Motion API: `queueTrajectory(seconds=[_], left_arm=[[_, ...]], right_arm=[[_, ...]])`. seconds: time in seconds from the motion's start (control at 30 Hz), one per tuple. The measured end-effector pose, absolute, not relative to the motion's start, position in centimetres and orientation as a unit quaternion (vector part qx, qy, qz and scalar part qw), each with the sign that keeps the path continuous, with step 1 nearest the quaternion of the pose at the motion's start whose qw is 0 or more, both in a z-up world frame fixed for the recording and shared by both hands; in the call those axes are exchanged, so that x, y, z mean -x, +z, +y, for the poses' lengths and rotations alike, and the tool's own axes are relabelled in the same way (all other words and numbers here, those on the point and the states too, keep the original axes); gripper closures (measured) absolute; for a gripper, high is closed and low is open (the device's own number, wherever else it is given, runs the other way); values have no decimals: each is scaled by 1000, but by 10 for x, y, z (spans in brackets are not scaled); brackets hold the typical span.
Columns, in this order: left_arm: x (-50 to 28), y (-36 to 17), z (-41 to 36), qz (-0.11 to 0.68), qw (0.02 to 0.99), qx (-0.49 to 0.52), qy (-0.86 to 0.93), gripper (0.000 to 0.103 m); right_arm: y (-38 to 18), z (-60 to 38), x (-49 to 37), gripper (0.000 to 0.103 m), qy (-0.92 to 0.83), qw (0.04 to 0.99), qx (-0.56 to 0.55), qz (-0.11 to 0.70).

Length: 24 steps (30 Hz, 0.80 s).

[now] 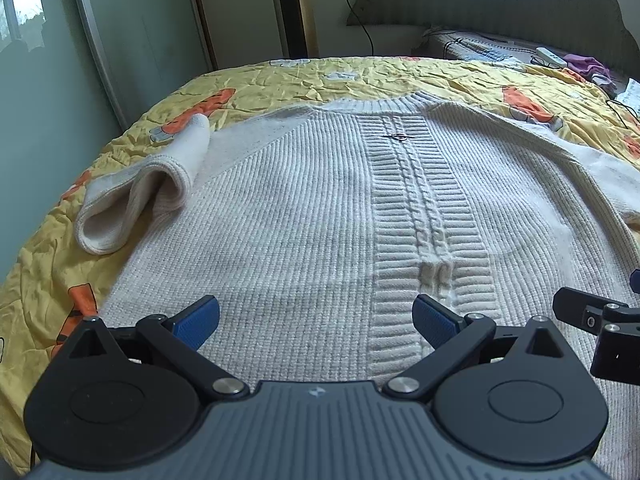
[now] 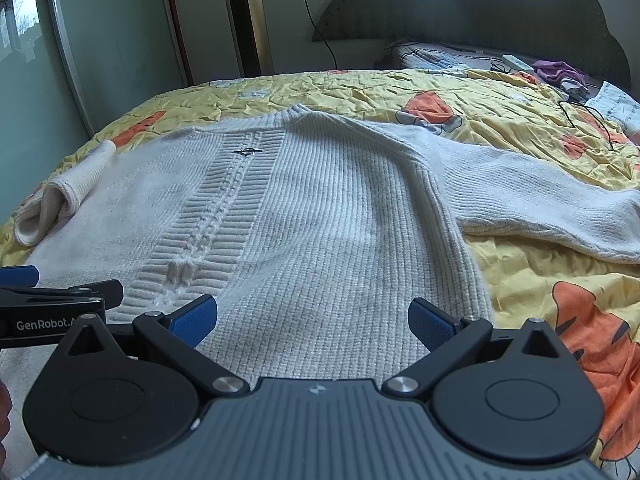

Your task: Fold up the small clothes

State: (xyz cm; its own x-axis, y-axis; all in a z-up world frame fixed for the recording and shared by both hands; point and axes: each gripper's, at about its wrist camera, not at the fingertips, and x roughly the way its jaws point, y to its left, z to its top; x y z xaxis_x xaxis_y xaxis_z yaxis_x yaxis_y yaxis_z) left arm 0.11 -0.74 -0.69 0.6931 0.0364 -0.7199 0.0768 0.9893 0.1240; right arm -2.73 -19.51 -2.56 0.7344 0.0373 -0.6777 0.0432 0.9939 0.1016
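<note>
Cream-white ribbed knit sweater (image 1: 304,208) lies spread flat, front up, on a crumpled yellow bedsheet with orange cartoon prints (image 1: 360,80). Neckline points away from both cameras, hem nearest them. A cable-knit band (image 1: 416,200) runs down the centre of the chest, with a small dark metal pin (image 1: 398,136) near its top. Sleeve on the left of view is curled back on itself, cuff (image 1: 132,204) rolled open beside the body panel. The other sleeve (image 2: 540,200) stretches out flat toward the right over the sheet.

Left gripper (image 1: 316,318): blue-padded fingers spread wide, nothing between them, poised over the hem left of the cable band. Contact with the fabric cannot be told. Right gripper (image 2: 312,316): fingers likewise wide apart and holding nothing, over the hem toward the right side seam. The two tools sit just beside each other.

Beyond: dark scalloped padded headboard (image 2: 480,12), white power strip (image 2: 518,62), purple crumpled cloth (image 2: 560,70), gold tower fan (image 2: 246,20) against the wall.
</note>
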Motion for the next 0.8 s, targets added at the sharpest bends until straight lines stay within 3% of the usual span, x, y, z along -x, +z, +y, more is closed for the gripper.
queueTrajectory(seconds=[0.57, 0.8], left_arm=[[0, -4, -9, 379, 923, -70, -3, 0], [3, -1, -15, 363, 929, -72, -12, 0]], right_arm=[[-13, -220, 41, 1, 18, 949, -107, 296], [-22, -229, 36, 0, 33, 938, -118, 324]])
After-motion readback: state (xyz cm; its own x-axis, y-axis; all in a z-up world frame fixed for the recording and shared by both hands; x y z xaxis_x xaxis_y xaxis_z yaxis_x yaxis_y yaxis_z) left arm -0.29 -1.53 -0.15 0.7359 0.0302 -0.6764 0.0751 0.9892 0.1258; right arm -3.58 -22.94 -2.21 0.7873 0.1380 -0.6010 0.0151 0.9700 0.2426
